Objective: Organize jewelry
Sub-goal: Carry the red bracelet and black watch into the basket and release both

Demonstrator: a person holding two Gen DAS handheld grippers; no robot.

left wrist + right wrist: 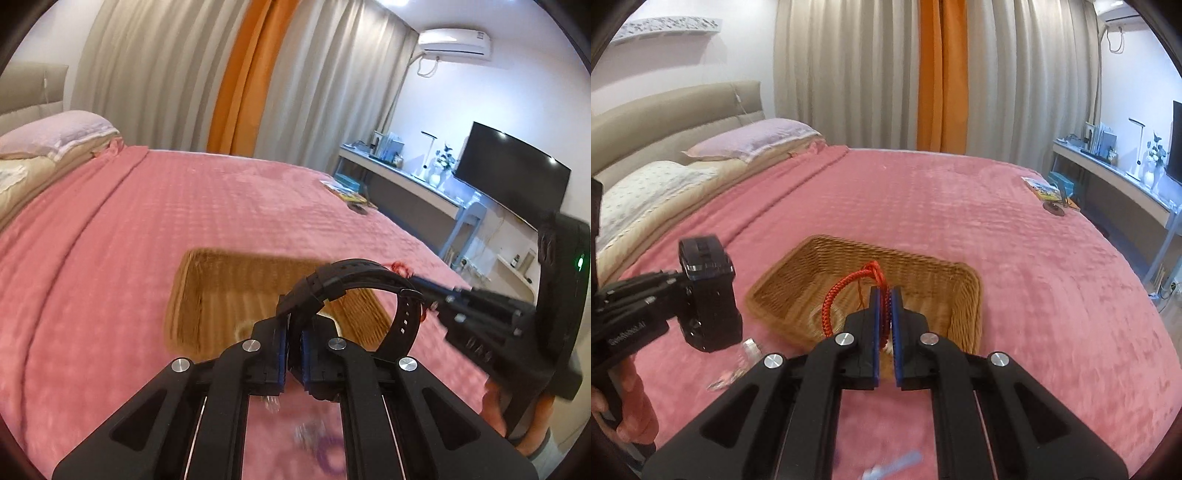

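My left gripper is shut on a black wristwatch and holds it above the near edge of a woven wicker basket on the pink bed. In the right wrist view the watch hangs to the left of the basket. My right gripper is shut on a red braided cord bracelet and holds it over the basket. The right gripper also shows in the left wrist view, right of the watch. A pale ring shape lies blurred inside the basket.
Small clear and purple jewelry pieces lie blurred on the pink blanket near me. Clear pieces also lie left of the basket. A booklet lies at the far right bed edge. Pillows lie at the headboard.
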